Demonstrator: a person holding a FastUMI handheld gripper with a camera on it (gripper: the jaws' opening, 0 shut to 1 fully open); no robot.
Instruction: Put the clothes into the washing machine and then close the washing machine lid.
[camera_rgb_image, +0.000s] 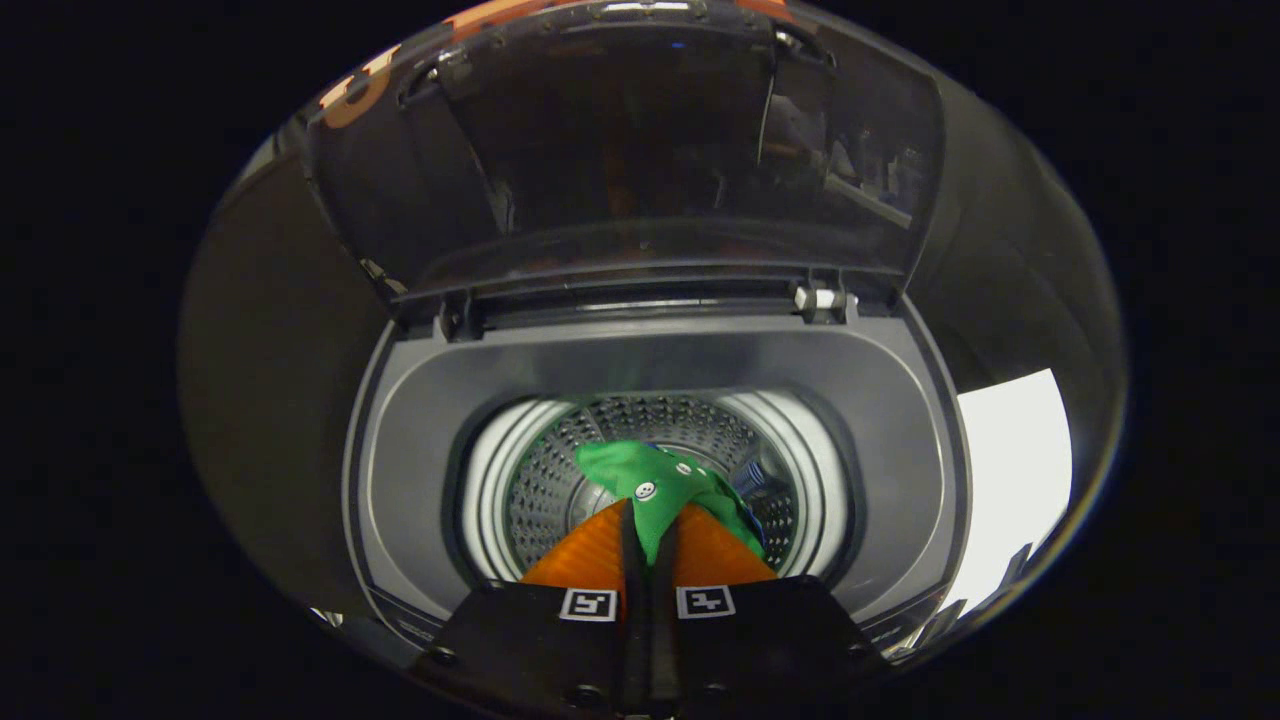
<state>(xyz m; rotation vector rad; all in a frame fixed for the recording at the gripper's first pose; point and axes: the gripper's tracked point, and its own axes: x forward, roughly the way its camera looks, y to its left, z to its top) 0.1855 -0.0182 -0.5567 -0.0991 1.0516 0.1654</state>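
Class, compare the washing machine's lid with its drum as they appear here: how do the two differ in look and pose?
The lid is a dark, see-through, smooth panel; the drum is pale metal dotted with holes. The lid stands raised and open behind the opening; the drum sits sunk below the grey rim. The lid carries nothing; over the drum hangs the green garment, pinched by the gripper. Both belong to one top-loading washing machine.

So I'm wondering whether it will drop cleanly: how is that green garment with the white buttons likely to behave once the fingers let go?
The green garment is probably floppy: it drapes and folds where it leaves the gripper, whose fingers are shut on it. It looks light, so it should fall softly into the drum below. A fold might cling to a finger.
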